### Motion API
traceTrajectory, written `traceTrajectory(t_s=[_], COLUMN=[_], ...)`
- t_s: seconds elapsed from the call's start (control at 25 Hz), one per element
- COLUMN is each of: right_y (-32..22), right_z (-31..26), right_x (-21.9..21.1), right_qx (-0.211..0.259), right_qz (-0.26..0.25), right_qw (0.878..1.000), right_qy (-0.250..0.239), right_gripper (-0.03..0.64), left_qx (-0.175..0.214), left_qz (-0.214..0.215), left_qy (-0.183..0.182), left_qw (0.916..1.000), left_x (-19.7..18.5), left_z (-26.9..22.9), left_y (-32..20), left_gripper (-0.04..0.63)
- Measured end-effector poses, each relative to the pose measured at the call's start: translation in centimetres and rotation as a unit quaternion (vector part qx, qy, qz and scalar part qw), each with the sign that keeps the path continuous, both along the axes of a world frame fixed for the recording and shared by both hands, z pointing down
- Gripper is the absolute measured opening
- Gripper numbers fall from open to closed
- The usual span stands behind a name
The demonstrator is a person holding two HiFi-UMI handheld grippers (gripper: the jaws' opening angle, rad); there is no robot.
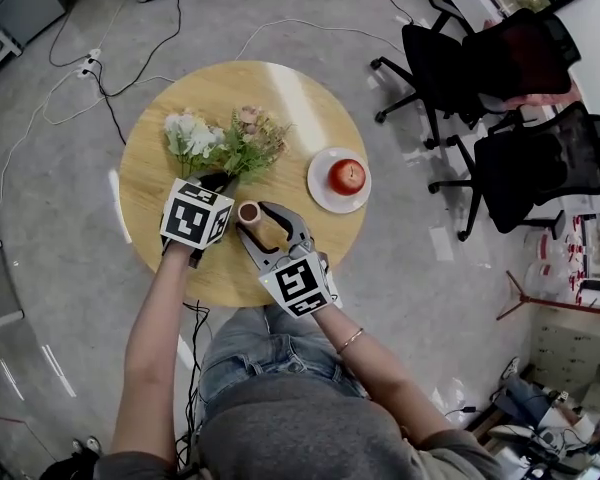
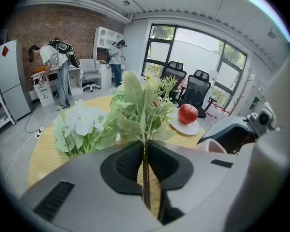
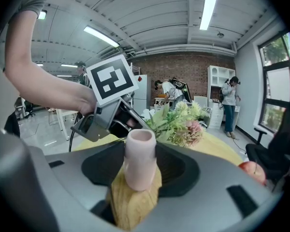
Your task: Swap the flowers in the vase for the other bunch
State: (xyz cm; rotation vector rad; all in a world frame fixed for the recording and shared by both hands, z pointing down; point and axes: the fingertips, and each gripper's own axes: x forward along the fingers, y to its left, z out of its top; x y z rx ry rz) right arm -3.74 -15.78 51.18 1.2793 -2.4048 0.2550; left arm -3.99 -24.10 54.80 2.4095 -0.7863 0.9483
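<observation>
While on grey floor [image 1: 70, 218], round table [image 1: 280, 88].

Bright, even light. Ceiling strips [image 3: 206, 8] glow at twelve o'clock in the right gripper view; windows [image 2: 198, 52] blaze at two o'clock in the left one. Glare streaks the table [image 1: 292, 98]. Both gripper views bulge, black at the rims; the left gripper [image 2: 145, 151] looks soft.

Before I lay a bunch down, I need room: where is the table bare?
Bare: the round wooden table's far arc beyond the white flower bunch and the green-and-pink bunch, and its left rim. Crowded: the near middle around the pink-necked wooden vase; the white plate with red apple takes the right.
</observation>
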Motion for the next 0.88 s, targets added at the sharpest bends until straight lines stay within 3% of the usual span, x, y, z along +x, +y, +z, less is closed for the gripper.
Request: traceTrajectory(t_s=[0.36,0.88], right_y=[0.2,0.7], right_z=[0.0,0.0], right_x=[-0.1,-0.4], right_qx=[0.004,0.004], right_qz=[-0.002,0.0], right_qw=[1.0,1.0], right_qy=[0.0,0.002], right_gripper=[0.213,0.213], left_qx=[0.031,0.071], left_qz=[-0.024,-0.063], left_qy=[0.066,0.152], left_qw=[0.997,0.9838], left_x=[-0.6,-1.9], left_z=[-4.9,-11.1], left_y=[1.1,3.2], left_gripper=[0.043,0.043])
